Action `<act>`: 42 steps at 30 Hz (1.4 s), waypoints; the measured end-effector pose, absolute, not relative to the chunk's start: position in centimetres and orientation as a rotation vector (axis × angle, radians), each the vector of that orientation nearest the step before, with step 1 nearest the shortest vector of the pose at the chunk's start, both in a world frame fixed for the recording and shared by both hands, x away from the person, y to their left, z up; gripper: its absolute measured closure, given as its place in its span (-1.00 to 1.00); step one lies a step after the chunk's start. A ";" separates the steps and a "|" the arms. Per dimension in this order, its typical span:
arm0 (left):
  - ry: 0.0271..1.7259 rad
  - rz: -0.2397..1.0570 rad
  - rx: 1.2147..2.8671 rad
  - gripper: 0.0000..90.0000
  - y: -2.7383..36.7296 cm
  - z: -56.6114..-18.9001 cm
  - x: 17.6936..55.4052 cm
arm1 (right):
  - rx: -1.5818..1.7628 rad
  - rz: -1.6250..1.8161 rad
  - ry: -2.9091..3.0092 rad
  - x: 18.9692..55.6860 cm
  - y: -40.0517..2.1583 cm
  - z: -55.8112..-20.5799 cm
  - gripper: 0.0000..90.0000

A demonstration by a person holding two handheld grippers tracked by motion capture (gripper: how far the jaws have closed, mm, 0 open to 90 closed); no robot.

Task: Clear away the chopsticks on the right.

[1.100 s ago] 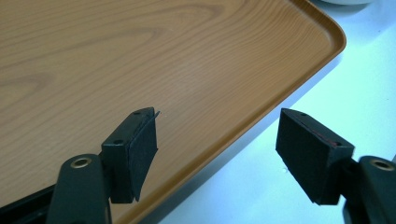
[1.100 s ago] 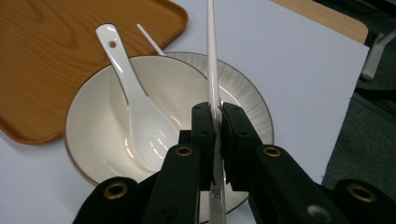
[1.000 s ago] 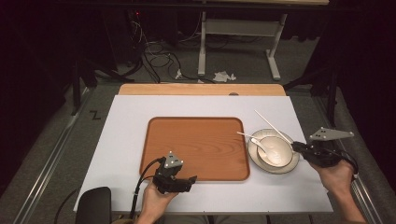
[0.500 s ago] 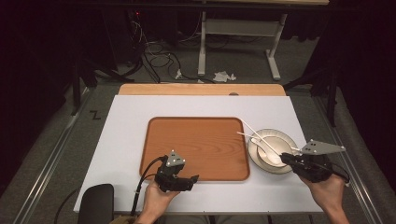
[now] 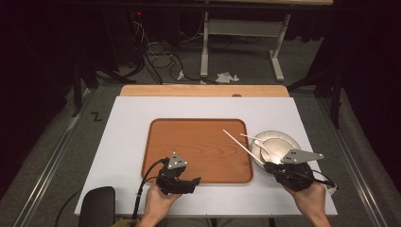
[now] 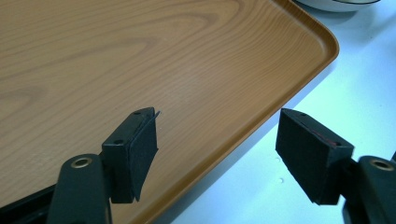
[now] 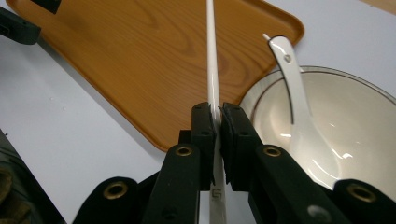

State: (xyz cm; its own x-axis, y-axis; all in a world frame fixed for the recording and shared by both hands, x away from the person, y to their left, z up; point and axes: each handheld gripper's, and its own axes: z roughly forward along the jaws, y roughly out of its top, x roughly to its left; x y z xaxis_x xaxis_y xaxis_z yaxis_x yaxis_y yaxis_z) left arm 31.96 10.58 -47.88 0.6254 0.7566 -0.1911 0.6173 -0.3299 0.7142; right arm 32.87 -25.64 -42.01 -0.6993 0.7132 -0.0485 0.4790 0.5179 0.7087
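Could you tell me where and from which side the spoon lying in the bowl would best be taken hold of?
Grip the spoon by its handle, near the tip that sticks out over the bowl's rim toward the tray. Come from above, jaws across the narrow handle: it probably sits free there, while the scoop lies deep against the bowl's inside.

A flat white table top is seen, on which a rectangular brown wooden tray and a round white ceramic bowl are set side by side.

A wooden tray lay on the white desk; beside it sat a bowl with a spoon.
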 end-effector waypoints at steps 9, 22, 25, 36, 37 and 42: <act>1.078 0.231 2.053 -0.35 10.7 -47.8 31.8 | 0.963 0.988 2.479 33.7 -22.9 -42.8 0.88; 1.104 0.253 2.039 -0.35 11.3 -47.7 31.4 | 0.994 0.934 2.535 35.7 -19.6 -44.9 0.88; 1.115 0.261 2.035 -0.35 11.5 -47.7 31.2 | 0.997 0.899 2.545 36.2 -18.9 -45.6 0.88; 1.167 0.286 2.012 -0.35 12.4 -47.7 30.3 | 1.025 0.798 2.573 38.4 -17.1 -47.4 0.88; 1.171 0.288 2.009 -0.35 12.5 -47.7 30.2 | 1.025 0.785 2.576 38.7 -17.0 -47.6 0.88; 1.201 0.304 1.993 -0.35 13.0 -47.7 29.8 | 1.037 0.747 2.588 39.8 -16.3 -48.3 0.88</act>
State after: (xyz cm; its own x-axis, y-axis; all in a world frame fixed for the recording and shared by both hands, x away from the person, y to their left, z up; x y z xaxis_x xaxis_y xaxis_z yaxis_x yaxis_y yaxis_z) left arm 29.76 13.04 -47.69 0.5261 0.8315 -0.1782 0.6463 -0.2547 0.7193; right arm 39.85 -16.32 -48.33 -0.7135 0.6992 -0.0440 0.5683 0.6144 0.5473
